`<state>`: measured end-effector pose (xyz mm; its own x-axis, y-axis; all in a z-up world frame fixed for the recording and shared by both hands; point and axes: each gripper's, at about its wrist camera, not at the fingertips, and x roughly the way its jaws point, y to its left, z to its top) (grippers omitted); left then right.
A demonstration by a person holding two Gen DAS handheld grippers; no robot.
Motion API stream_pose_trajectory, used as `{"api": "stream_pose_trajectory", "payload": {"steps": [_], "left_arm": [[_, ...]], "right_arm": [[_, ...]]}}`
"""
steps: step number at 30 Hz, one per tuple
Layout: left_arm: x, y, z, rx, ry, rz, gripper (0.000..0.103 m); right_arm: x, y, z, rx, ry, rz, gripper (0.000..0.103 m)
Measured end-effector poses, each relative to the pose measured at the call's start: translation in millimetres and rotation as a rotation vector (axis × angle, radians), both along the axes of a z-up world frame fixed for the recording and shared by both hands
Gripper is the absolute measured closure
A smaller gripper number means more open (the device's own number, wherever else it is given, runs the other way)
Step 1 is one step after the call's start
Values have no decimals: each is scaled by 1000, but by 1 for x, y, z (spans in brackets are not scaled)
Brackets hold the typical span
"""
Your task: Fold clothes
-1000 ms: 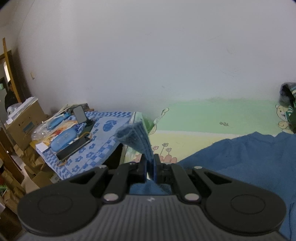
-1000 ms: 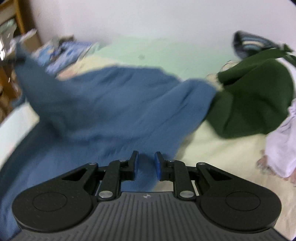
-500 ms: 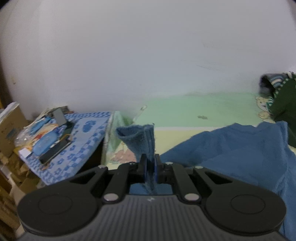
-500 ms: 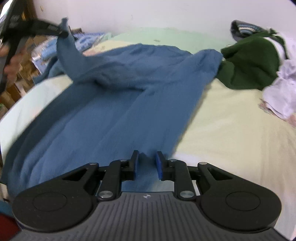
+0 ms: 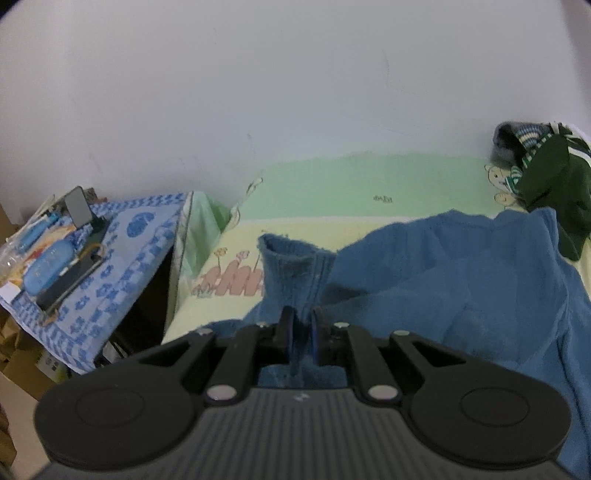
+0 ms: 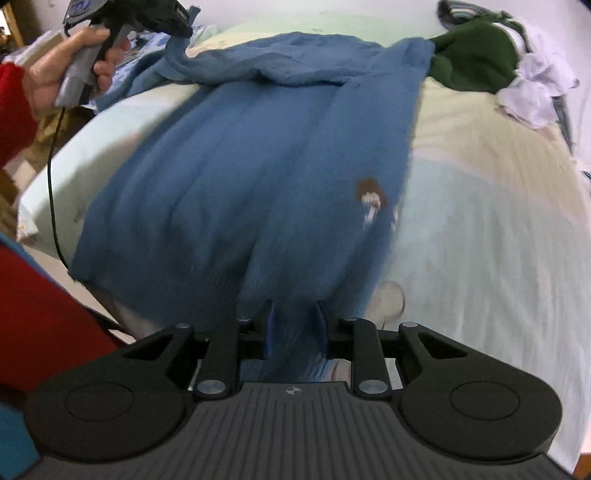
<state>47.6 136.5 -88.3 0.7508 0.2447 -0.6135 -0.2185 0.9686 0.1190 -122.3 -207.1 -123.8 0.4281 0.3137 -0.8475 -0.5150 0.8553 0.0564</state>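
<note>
A blue sweater (image 6: 258,166) lies stretched lengthwise on the bed (image 6: 480,221), with a small brown and white patch (image 6: 371,199) on its right side. My right gripper (image 6: 294,323) is shut on the sweater's near hem, and fabric fills the gap between its fingers. At the far left, a hand in a red sleeve (image 6: 74,55) holds my left gripper (image 6: 181,22) up, with one sweater sleeve hanging from it. In the left wrist view, the left gripper (image 5: 301,326) is shut on that blue sleeve, whose cuff (image 5: 291,258) stands up above the fingers.
A dark green garment (image 6: 476,55) and a white one (image 6: 535,92) are piled at the bed's far right. A side table with a blue patterned cloth (image 5: 110,258) carries small items beside the bed's left edge. The white wall (image 5: 295,92) runs behind the bed.
The right gripper has drawn the hem back toward me, and the sweater now lies stretched out. The left gripper has come lower and nearer the bed with the sleeve.
</note>
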Motion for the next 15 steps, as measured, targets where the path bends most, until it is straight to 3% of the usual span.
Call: {"api": "stream_pose_trajectory", "payload": {"steps": [6,7,10,12,15], "left_arm": [[-3,9,-8,-46,16,-33,89],[-3,9,-8,-46,14,-38,89],[-5,9,-8,-53,9,-53,88],[-7,10,-8,-58,9,-58,87],[-10,15,-10,-69,14,-59,83]], "right_arm": [[-10,10,8,58,21,-123,77],[-12,12,9,66,23,-140,73],[-16,29,3,12,4,-104,72],[-16,38,-3,-52,-9,-93,80],[-14,39,-1,-54,-22,-113,96]]}}
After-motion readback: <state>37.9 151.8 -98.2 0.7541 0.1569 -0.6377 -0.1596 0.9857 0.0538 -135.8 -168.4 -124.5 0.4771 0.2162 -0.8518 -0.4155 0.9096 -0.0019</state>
